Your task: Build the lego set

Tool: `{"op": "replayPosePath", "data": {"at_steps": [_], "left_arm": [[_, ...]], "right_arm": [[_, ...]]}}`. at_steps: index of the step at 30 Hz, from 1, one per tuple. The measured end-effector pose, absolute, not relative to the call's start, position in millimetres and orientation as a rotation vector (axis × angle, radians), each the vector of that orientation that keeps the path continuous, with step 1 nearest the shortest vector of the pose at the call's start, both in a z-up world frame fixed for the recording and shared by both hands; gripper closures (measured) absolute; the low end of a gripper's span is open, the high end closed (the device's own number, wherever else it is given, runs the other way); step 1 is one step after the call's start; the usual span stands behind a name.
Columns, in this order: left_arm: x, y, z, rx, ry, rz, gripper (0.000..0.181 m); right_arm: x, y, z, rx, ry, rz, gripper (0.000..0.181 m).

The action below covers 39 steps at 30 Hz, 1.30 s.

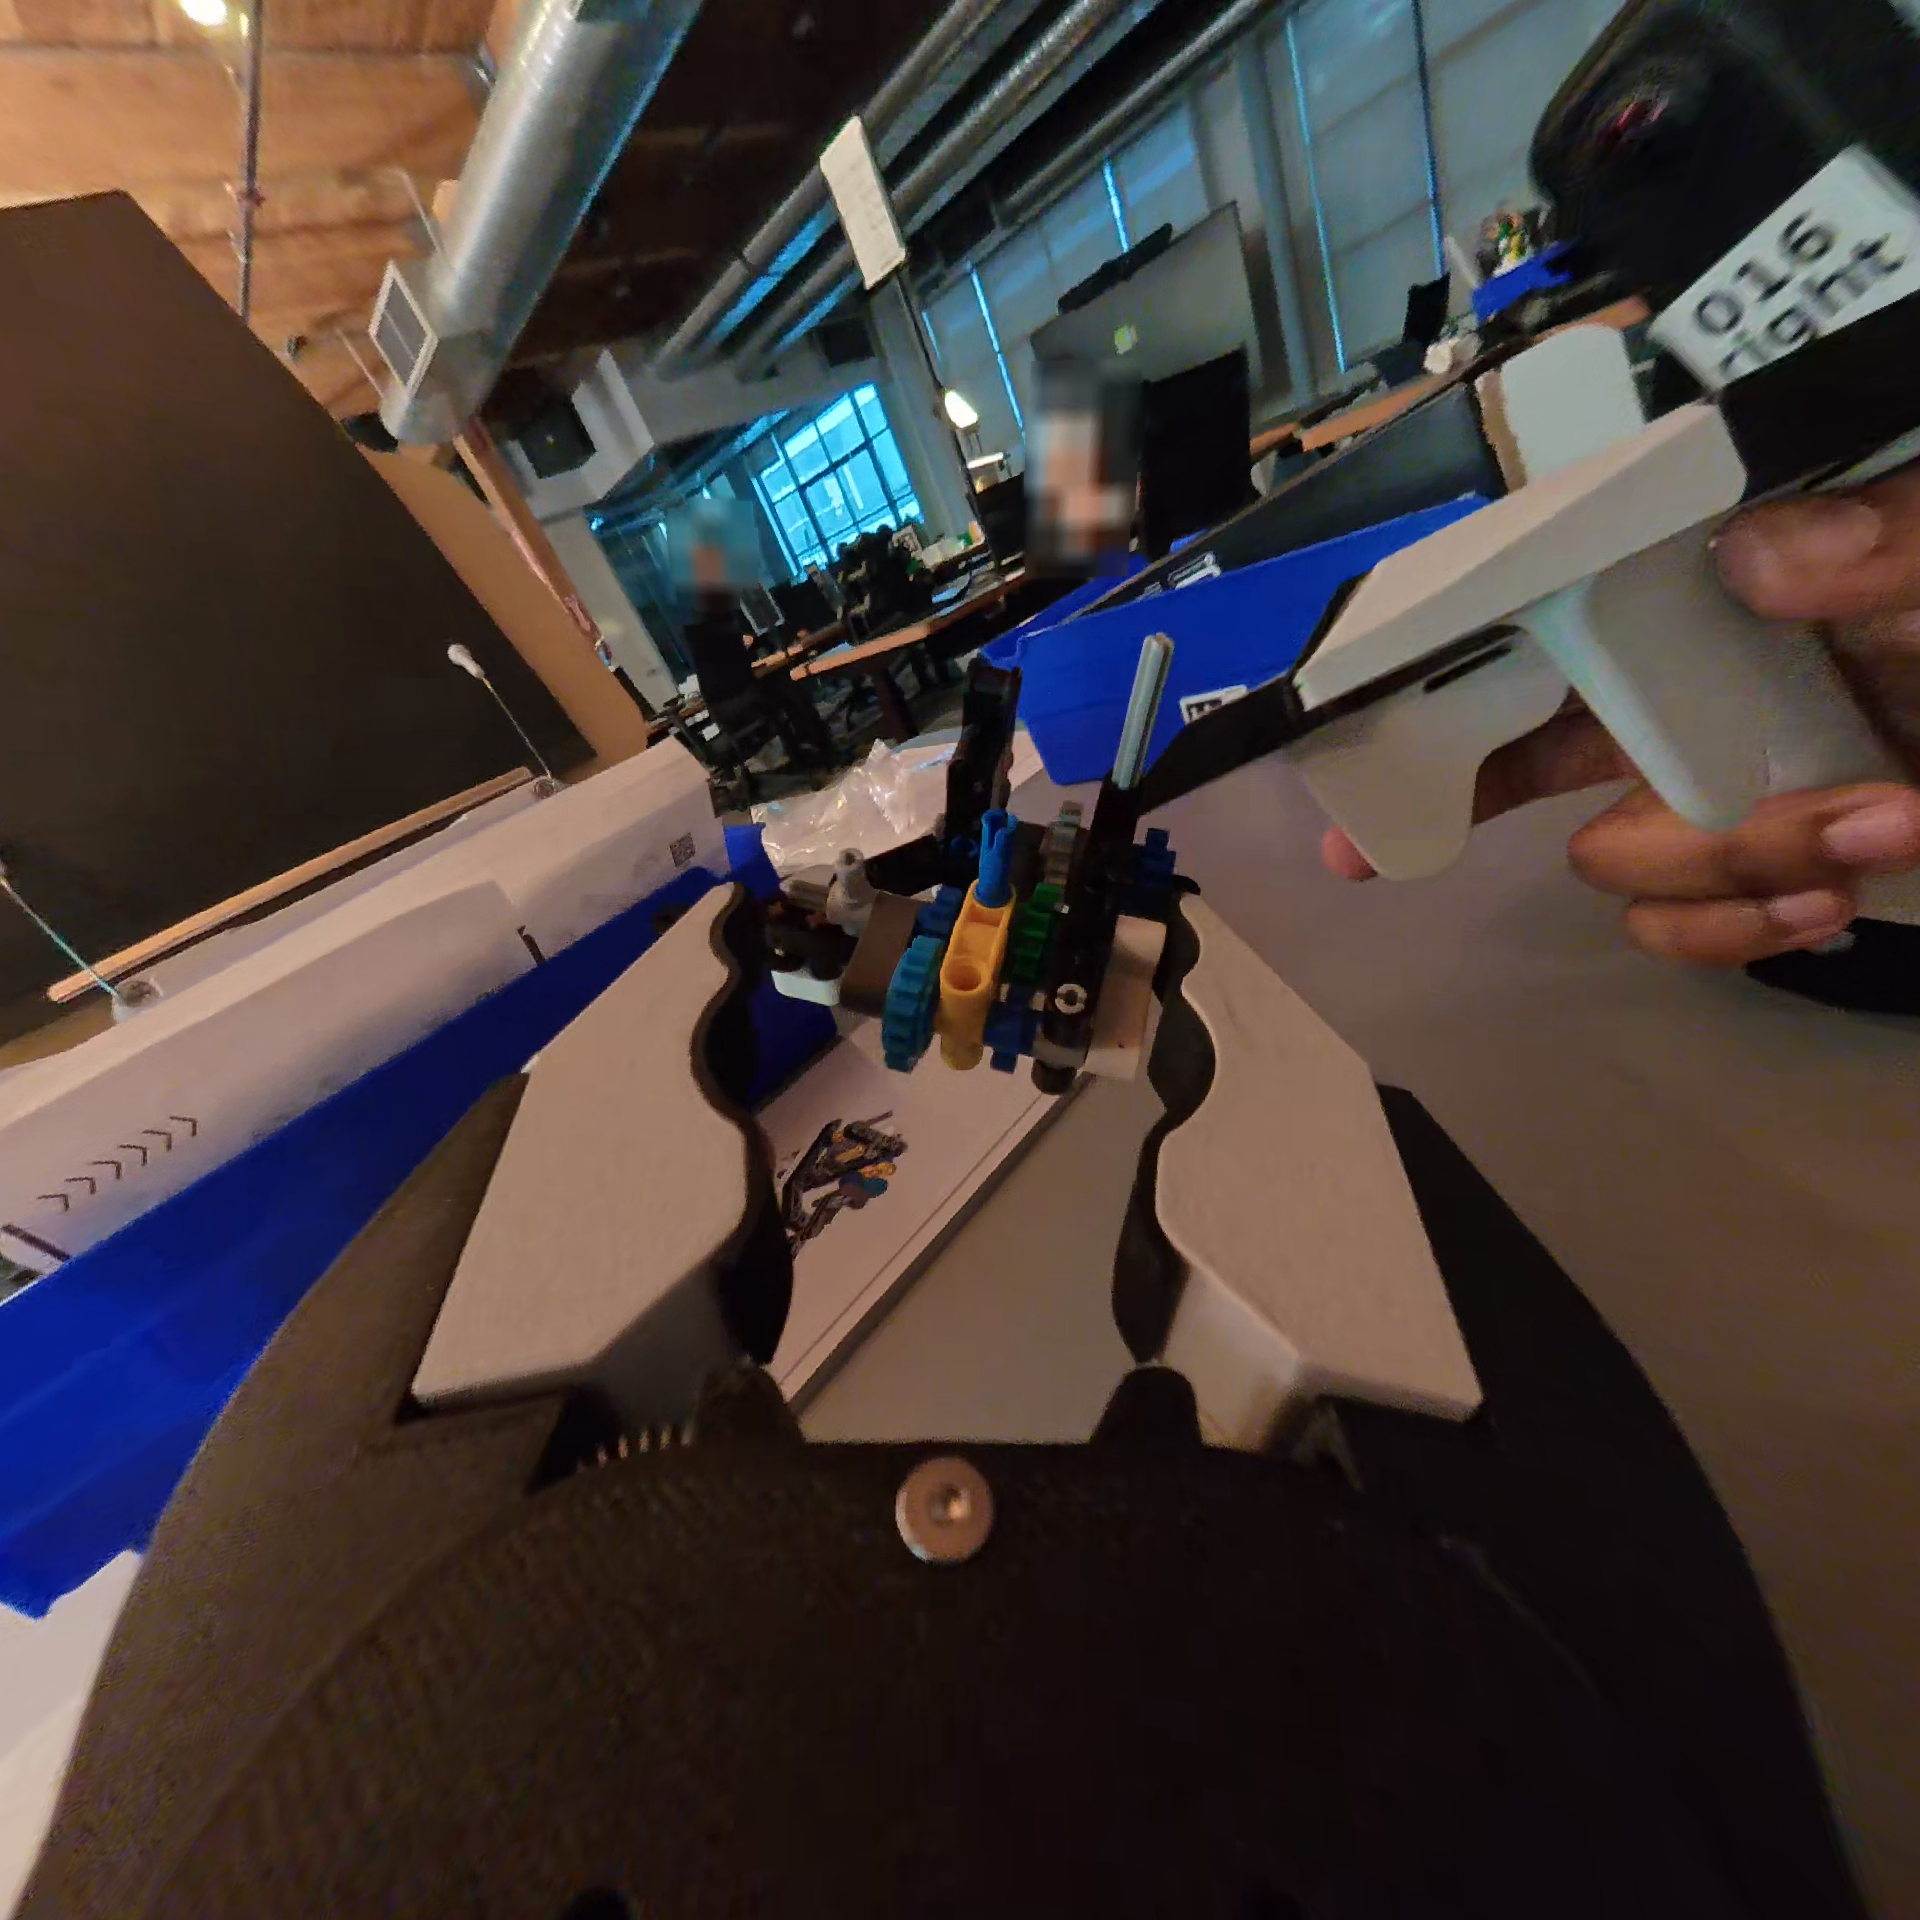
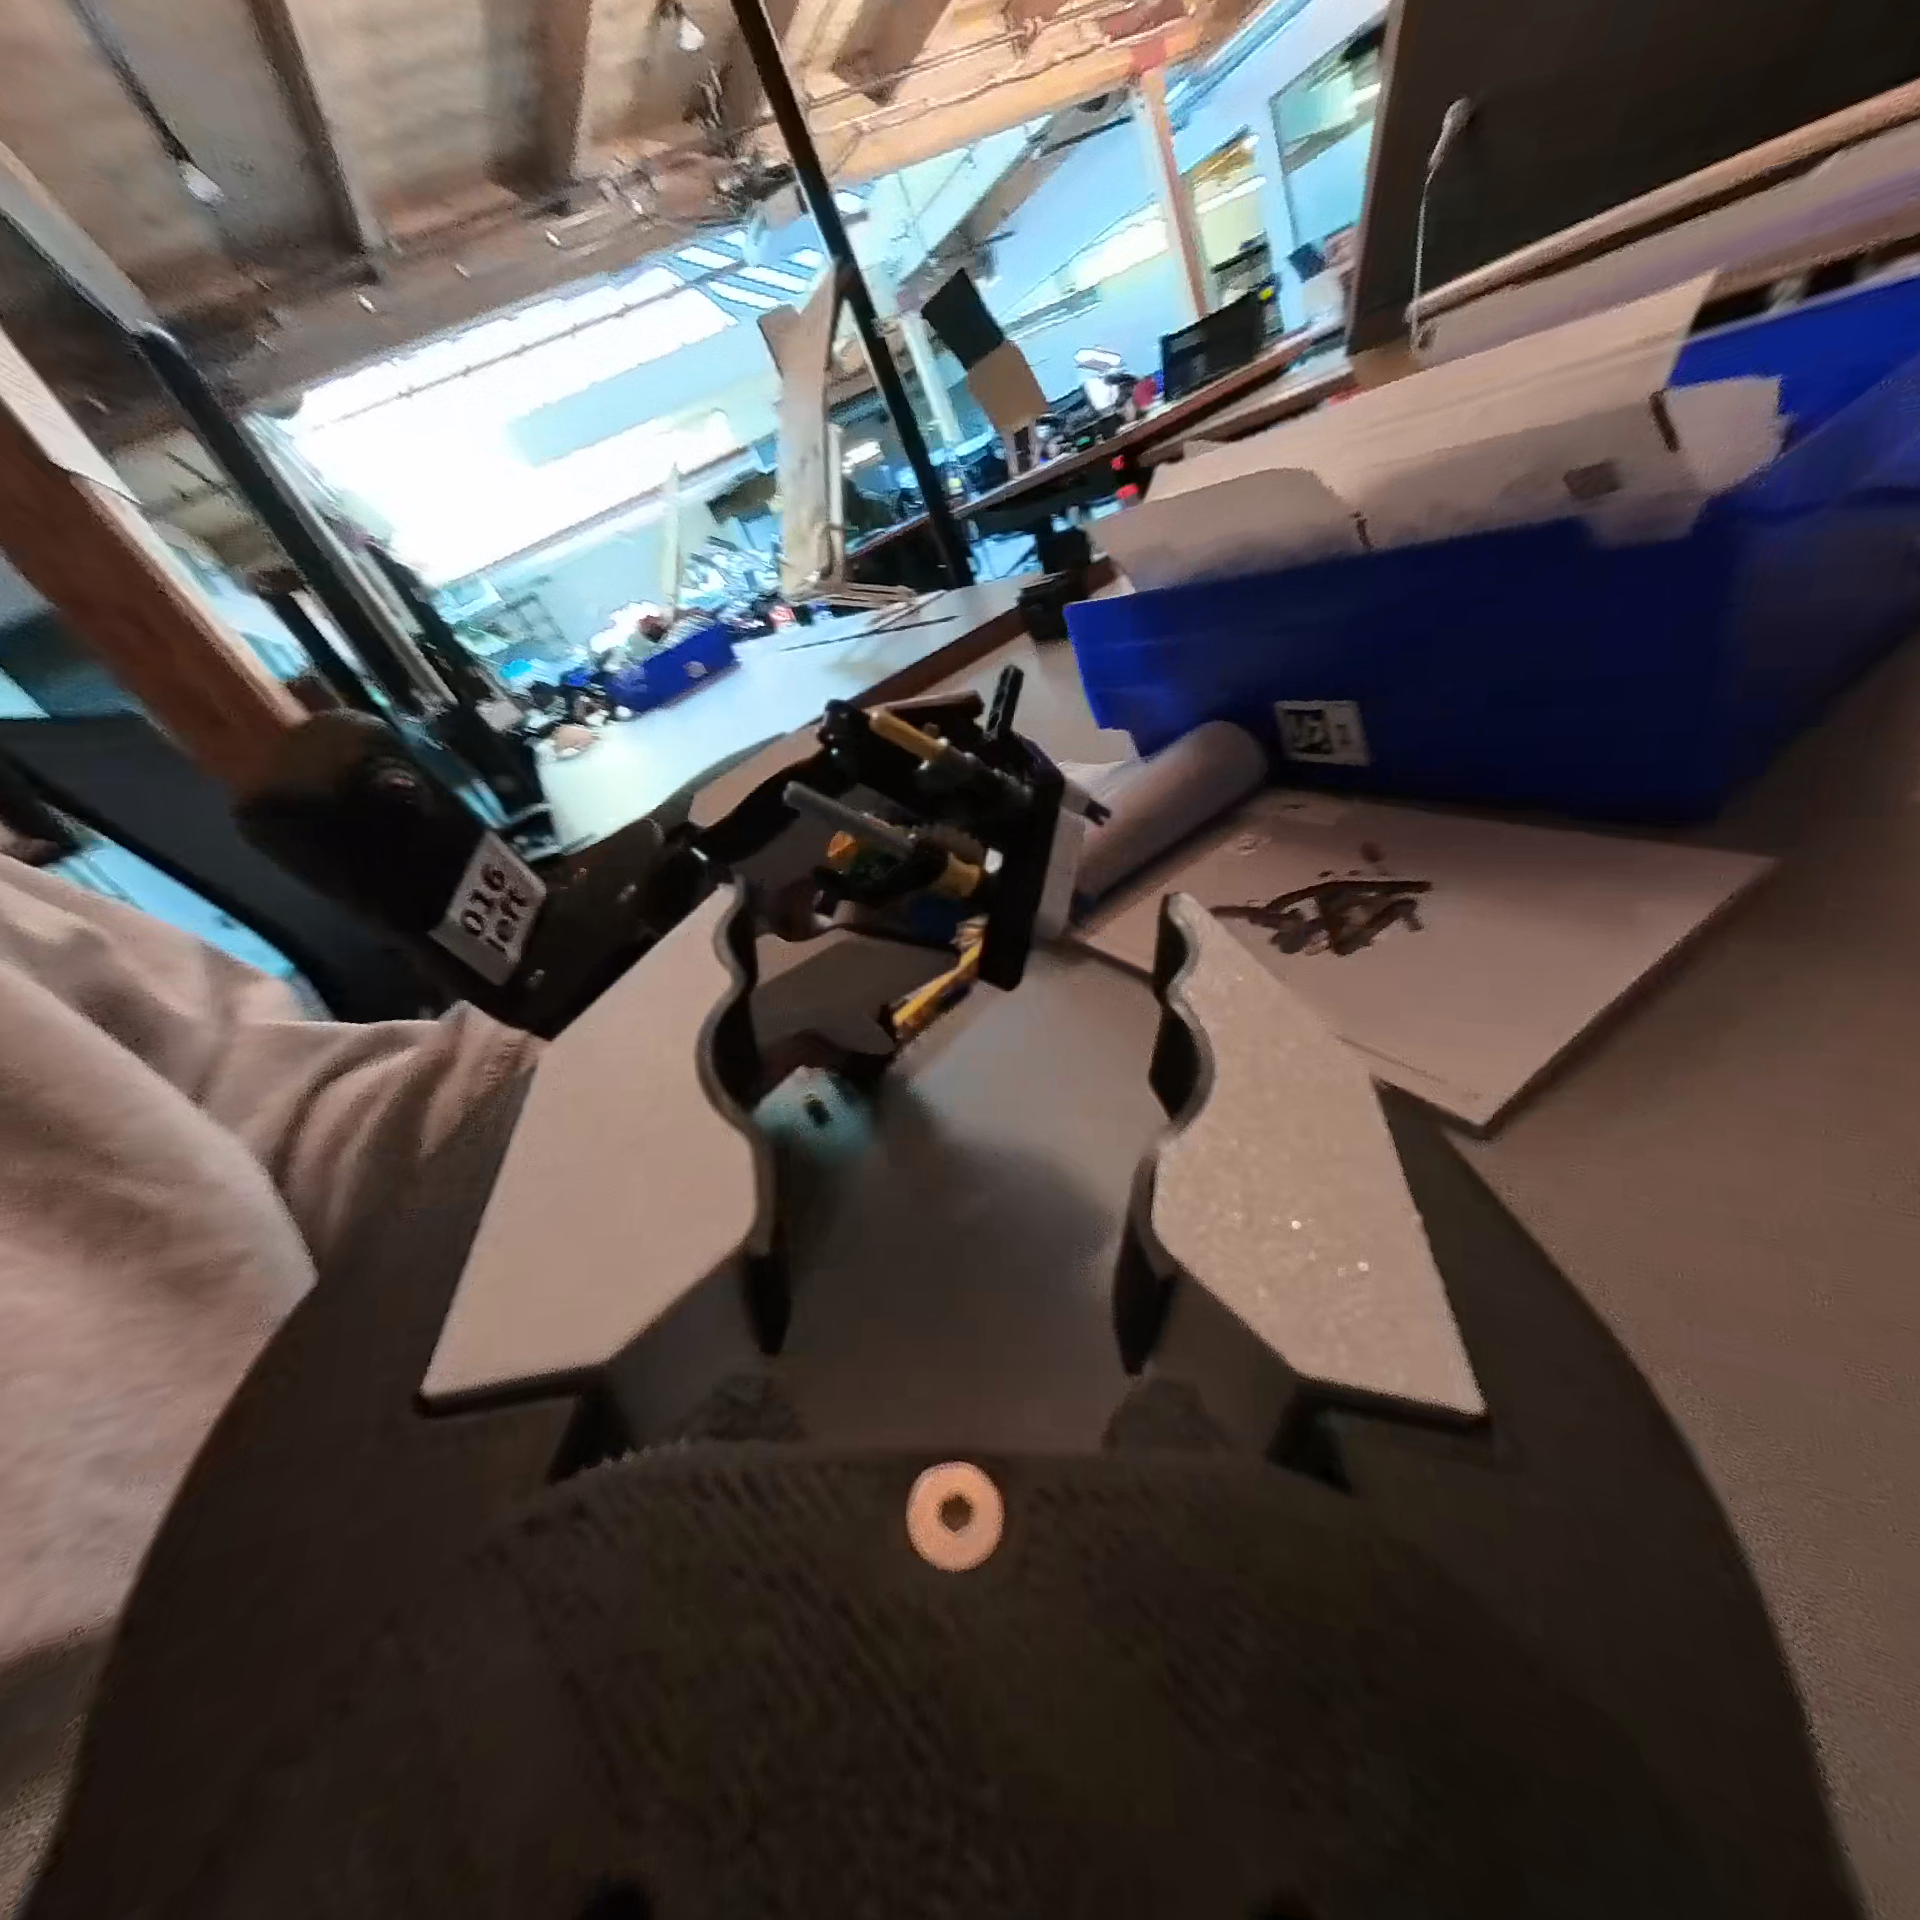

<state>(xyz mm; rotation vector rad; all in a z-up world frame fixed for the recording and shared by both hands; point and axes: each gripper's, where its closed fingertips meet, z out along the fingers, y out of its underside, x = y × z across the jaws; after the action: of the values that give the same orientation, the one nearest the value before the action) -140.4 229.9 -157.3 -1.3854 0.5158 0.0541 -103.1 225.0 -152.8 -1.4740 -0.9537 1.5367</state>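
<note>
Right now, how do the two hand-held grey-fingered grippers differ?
The left gripper clamps the multicoloured lego gear assembly; the right gripper grips nothing. The left gripper holds the assembly above the white printed instruction sheet; the right gripper's fingers stand wide apart, only pointing toward it. Both have grey fingers with wavy black inner edges.

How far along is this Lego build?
Partly done: gears and beams are already joined into a small Lego assembly. The left gripper holds it above the instruction sheet; the right gripper is open beside it. How much remains isn't visible.
</note>
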Motion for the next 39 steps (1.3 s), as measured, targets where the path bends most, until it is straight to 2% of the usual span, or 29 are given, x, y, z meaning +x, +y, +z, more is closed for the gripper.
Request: {"op": "replayPosePath", "data": {"at_steps": [4,7,12,15,16,32,39], "left_arm": [[-139.7,228.5,-155.2,-1.370,0.512,0.027,0.107],[-140.2,228.0,-155.1,-1.369,0.503,0.011,0.107],[-133.9,222.8,-152.9,-1.342,0.523,-0.027,0.107],[-131.7,223.3,-155.9,-1.353,0.541,-0.017,0.107],[-131.0,223.1,-156.2,-1.353,0.546,-0.014,0.108],[-138.4,230.5,-172.6,-1.418,0.618,0.250,0.107],[-136.4,228.5,-174.7,-1.413,0.659,0.232,0.107]], "right_arm": [[-103.7,227.8,-167.6,-1.551,-0.971,1.620,0.107],[-107.6,225.7,-175.2,-1.593,-0.997,1.653,0.117],[-109.8,221.4,-175.1,-1.609,-0.980,1.769,0.141],[-108.3,219.1,-172.1,-1.580,-0.994,1.797,0.169],[-107.9,220.4,-172.1,-1.578,-0.994,1.780,0.173],[-107.8,220.1,-167.9,-1.432,-1.166,1.330,0.173],[-106.3,218.3,-172.1,-1.416,-1.242,1.212,0.173]]}}
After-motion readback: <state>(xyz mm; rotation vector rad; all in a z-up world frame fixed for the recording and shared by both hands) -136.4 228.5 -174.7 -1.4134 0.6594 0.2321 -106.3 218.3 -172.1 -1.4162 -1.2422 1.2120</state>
